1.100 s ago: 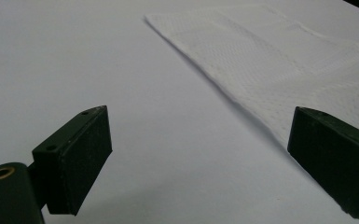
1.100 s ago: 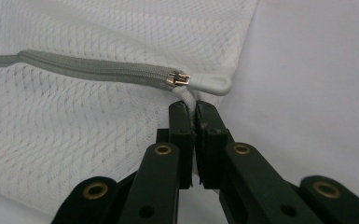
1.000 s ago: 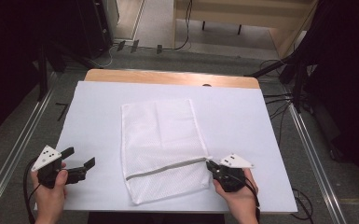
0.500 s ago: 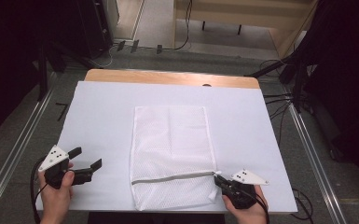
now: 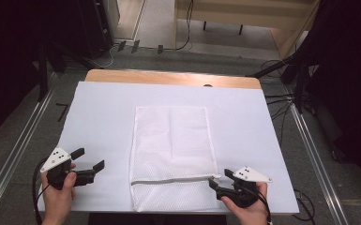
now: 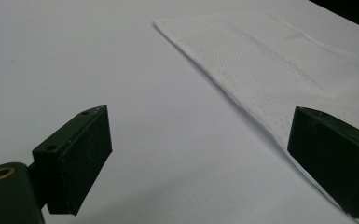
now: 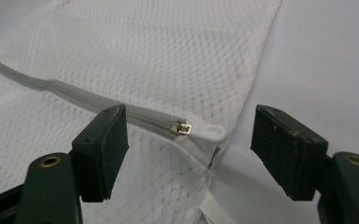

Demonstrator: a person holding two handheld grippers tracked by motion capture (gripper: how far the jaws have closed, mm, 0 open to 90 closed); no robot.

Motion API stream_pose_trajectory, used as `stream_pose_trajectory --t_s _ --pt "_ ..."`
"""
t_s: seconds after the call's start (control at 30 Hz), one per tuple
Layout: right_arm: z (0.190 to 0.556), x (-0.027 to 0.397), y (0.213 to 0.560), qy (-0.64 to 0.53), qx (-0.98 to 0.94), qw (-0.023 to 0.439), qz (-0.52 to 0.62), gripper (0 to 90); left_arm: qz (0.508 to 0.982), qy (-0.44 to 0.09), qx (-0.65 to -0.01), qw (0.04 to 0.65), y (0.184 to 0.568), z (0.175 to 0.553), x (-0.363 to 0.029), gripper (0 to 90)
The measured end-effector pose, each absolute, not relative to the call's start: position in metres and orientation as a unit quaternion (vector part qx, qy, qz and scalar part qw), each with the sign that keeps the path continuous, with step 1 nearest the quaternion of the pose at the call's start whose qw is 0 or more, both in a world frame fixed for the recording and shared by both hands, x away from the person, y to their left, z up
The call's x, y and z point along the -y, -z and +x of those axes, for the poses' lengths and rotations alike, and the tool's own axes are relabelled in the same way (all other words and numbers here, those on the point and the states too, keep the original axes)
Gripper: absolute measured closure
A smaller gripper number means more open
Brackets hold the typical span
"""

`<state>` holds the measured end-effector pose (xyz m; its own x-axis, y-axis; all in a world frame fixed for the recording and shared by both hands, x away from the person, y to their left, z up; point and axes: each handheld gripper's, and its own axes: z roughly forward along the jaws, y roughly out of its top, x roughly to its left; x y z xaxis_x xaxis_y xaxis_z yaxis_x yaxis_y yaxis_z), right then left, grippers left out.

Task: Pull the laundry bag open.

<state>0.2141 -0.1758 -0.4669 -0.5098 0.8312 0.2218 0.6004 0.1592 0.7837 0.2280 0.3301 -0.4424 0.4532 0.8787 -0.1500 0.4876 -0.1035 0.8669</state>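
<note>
With both the left tongs (image 5: 90, 159) and right tongs (image 7: 191, 149) open, the mesh bag (image 5: 173, 150) lies unheld near the tabletop's (image 5: 103, 112) front edge, so the zipper pull (image 7: 181, 128) could be missed and the loose mesh snagged and dragged instead.

The table (image 5: 103, 112) carries a white sheet that covers nearly all of its top; only a wooden strip (image 5: 169, 77) stays bare at the 12 o'clock edge. A white mesh bag (image 5: 173, 150) lies flat from the centre toward 6 o'clock, its grey zipper (image 5: 169, 180) running across near the 6 o'clock end.
</note>
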Motion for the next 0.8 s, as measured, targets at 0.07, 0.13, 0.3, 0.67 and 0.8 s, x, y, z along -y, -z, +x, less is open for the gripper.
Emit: stream_pose_trajectory --t_s 0.07,0.13,0.3,0.67,0.8 --pt "0.214 0.177 0.465 -0.441 -0.749 0.136 0.476 27.5 0.712 -0.206 -0.479 0.471 0.442 0.227 -0.326 6.1" --pt "0.214 0.180 0.462 -0.448 -0.743 0.140 0.477 29.6 0.710 -0.200 -0.479 0.476 0.442 0.226 -0.321 6.5" --pt "0.212 0.187 0.464 -0.445 -0.746 0.125 0.479 31.6 0.701 -0.184 -0.488 0.486 0.440 0.222 -0.294 18.0" --pt "0.214 0.184 0.480 -0.412 -0.771 0.090 0.477 42.8 0.757 -0.065 -0.412 0.502 0.445 0.227 -0.196 67.3" --pt "0.213 0.181 0.482 -0.401 -0.776 0.098 0.478 49.5 0.775 -0.035 -0.385 0.500 0.444 0.231 -0.154 76.8"
